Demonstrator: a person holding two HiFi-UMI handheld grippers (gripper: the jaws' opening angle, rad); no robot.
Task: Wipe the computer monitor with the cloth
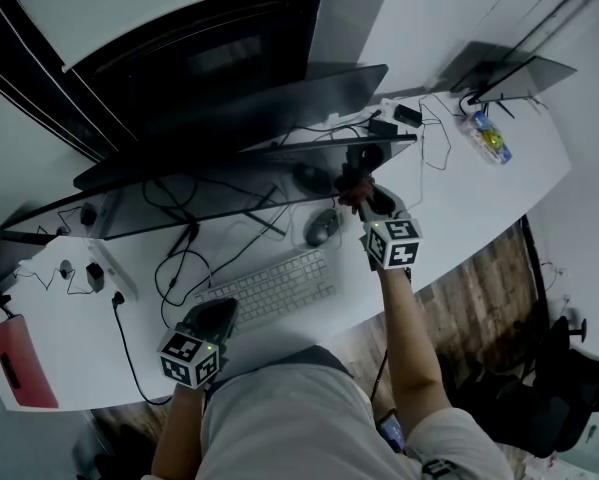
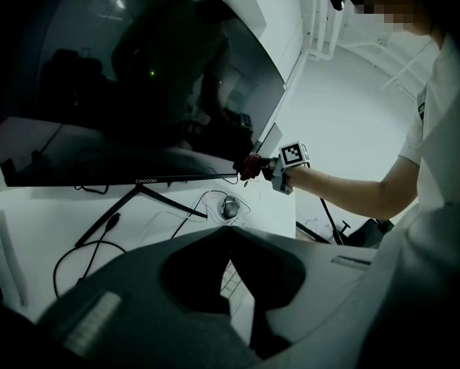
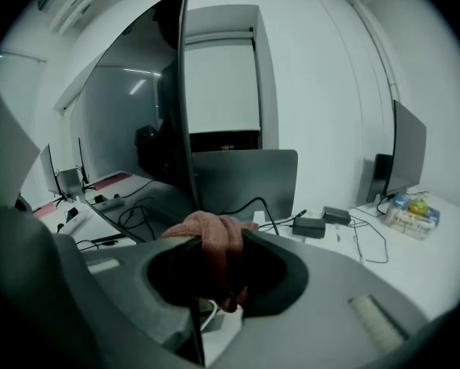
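1. A long white desk [image 1: 479, 203] curves across the room.
2. Wood-plank floor [image 1: 479, 288] shows past its edge.
3. Plain white walls [image 3: 322, 75] stand behind.
4. A dark shape [image 1: 559, 388] on the floor is possibly an office chair.

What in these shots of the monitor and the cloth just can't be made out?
- Cloth against monitor: contact unclear; right gripper covers it in the head view, and its own view sees the screen edge-on.
- Screen dirt: left gripper view shows only dark reflections.
- Packet at the desk's far end: too small in the head view.
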